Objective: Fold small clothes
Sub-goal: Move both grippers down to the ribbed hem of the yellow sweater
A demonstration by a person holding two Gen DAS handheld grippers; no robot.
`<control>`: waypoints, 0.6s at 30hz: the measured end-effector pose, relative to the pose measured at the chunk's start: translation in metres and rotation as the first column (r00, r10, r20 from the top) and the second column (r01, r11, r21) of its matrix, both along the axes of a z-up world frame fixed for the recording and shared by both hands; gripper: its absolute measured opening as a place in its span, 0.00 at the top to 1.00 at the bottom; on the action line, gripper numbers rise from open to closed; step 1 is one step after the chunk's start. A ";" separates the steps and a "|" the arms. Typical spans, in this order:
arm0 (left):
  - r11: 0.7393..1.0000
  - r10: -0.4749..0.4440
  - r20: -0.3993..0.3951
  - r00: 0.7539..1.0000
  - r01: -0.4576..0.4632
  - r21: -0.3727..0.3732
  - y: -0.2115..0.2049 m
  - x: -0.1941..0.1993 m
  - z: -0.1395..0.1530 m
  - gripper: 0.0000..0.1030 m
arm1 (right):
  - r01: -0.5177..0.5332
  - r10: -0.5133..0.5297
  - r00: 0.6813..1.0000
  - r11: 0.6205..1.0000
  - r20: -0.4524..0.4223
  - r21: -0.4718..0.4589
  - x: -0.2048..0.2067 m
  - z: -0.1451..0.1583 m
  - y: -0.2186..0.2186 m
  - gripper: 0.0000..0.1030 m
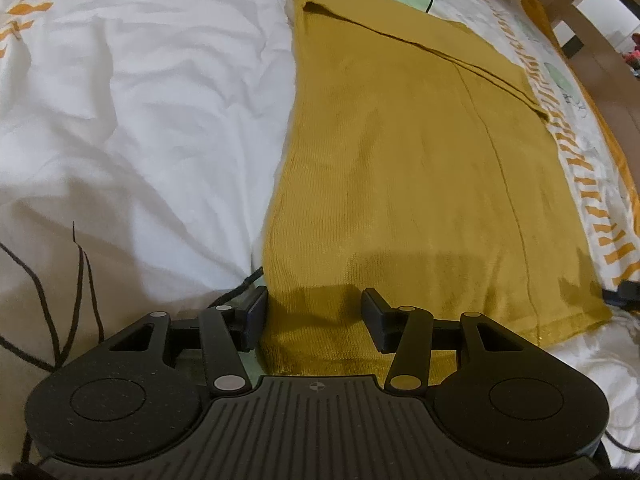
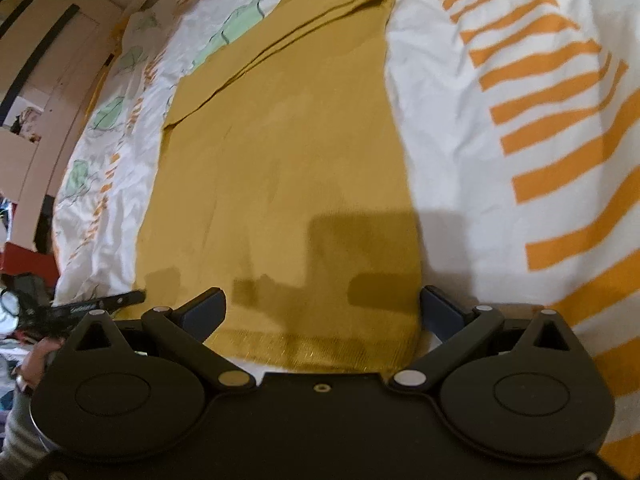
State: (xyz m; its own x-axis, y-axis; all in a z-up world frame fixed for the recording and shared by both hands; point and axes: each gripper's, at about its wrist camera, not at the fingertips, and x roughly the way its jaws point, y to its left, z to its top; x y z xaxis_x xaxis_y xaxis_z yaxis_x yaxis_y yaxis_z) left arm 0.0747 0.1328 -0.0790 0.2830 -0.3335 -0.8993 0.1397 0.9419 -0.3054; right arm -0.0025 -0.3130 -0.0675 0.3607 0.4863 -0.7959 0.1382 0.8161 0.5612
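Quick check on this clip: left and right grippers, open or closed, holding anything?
Left gripper: open, straddling the near hem of the mustard knit garment, holding nothing.
Right gripper: open wide over the same hem, holding nothing.

White rumpled duvet-covered bed [image 1: 140, 120] lies open left of the flat mustard-yellow knitted garment [image 1: 400, 180]; its orange-striped stretch [image 2: 540, 140] is open too. Pale wooden furniture [image 1: 560, 4] stands past the bed's edge.
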 end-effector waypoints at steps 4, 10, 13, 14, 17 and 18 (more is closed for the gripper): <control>1.000 -0.025 -0.003 1.000 0.025 0.004 -0.005 0.002 -0.001 0.46 | -0.025 0.026 1.000 1.000 -0.017 0.007 0.001 -0.003 0.003 0.00; 0.998 -0.056 0.000 0.998 0.056 0.002 -0.012 0.003 -0.004 0.37 | -0.015 0.017 0.999 0.998 -0.035 0.056 0.005 -0.012 0.001 0.00; 0.998 -0.066 0.003 0.998 0.066 0.003 -0.013 0.004 -0.005 0.34 | -0.014 0.017 0.999 0.997 -0.032 0.082 0.006 -0.016 0.001 0.00; 0.998 -0.069 0.005 0.998 0.069 0.002 -0.014 0.004 -0.006 0.33 | -0.016 0.019 0.999 0.996 -0.031 0.089 0.006 -0.018 0.001 0.00; 0.997 -0.074 0.012 0.997 0.074 0.008 -0.016 0.004 -0.007 0.31 | -0.024 0.026 0.999 0.995 -0.024 0.098 0.008 -0.020 0.000 0.00; 0.997 -0.080 0.015 0.997 0.080 0.011 -0.017 0.003 -0.007 0.30 | -0.028 0.030 0.999 0.995 -0.021 0.100 0.008 -0.021 0.001 0.00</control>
